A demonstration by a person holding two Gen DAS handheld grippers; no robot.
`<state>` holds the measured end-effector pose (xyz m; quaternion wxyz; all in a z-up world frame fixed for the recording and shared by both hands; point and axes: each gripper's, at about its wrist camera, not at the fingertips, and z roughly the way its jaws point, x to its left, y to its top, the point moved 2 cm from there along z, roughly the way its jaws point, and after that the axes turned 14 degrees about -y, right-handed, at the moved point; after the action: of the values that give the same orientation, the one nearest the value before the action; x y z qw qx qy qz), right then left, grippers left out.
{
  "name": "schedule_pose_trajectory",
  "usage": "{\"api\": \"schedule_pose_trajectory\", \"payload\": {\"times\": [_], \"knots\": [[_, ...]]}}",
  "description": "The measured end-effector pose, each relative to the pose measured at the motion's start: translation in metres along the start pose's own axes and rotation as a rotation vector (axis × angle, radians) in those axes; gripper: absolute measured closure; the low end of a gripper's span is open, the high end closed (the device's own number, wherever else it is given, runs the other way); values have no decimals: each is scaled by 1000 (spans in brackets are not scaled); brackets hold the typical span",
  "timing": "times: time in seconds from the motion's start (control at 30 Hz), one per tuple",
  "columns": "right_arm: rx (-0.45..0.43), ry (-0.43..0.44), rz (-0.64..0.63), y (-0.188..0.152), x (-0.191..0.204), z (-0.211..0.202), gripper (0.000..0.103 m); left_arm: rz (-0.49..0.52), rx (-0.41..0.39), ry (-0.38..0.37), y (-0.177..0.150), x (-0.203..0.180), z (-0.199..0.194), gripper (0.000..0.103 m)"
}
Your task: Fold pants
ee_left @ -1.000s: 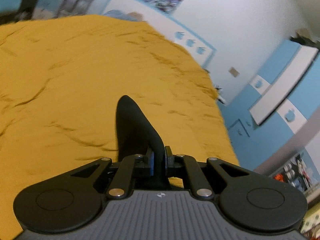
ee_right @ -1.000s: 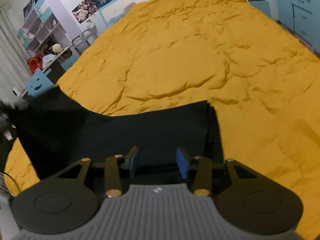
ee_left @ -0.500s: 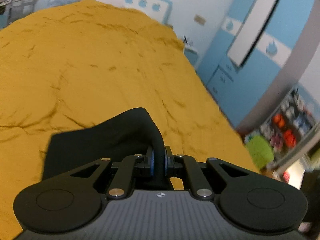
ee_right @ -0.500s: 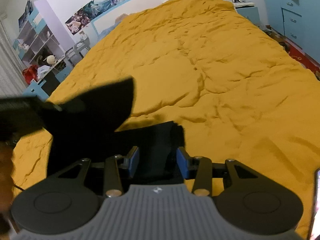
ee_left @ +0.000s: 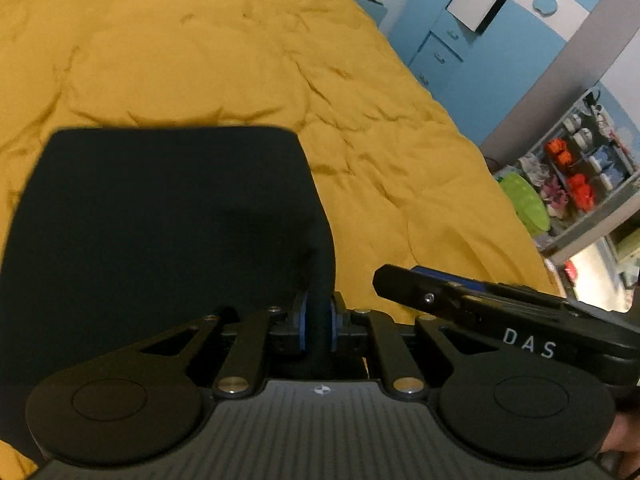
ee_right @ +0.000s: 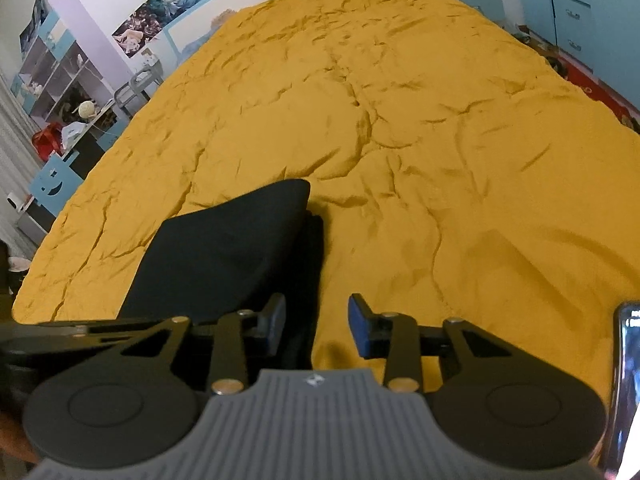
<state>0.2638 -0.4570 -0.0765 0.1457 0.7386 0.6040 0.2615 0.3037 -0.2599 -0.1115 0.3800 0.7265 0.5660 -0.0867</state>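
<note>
The black pants (ee_left: 160,216) lie folded into a compact rectangle on the yellow bedspread (ee_left: 224,52). My left gripper (ee_left: 318,322) is shut on a fold of the pants at their right edge. The right gripper's finger (ee_left: 460,292) shows beside it at the right. In the right wrist view the pants (ee_right: 228,248) lie left of centre, and my right gripper (ee_right: 316,326) is open and empty over their right edge and the bedspread (ee_right: 400,120).
A blue wardrobe (ee_left: 480,52) and a shelf of clutter (ee_left: 580,176) stand right of the bed. A shelving unit (ee_right: 60,76) and desk stand to the left. A phone edge (ee_right: 628,380) shows at the far right.
My left gripper has carried the pants' edge across and down, so the lifted cloth now lies flat as a folded rectangle. My right gripper stayed open and shifted toward the pants' right edge.
</note>
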Motion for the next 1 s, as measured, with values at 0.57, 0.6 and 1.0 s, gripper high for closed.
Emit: {"api": "schedule_pose_trajectory", "payload": {"times": [0.57, 0.6, 1.0], "knots": [[56, 112, 88, -20, 4, -7, 73, -3, -94, -176, -11, 40, -89, 77], [64, 126, 99, -23, 5, -6, 72, 10, -120, -129, -12, 49, -100, 77], [22, -6, -3, -23, 10, -22, 103, 41, -103, 10, -46, 94, -131, 77]]}}
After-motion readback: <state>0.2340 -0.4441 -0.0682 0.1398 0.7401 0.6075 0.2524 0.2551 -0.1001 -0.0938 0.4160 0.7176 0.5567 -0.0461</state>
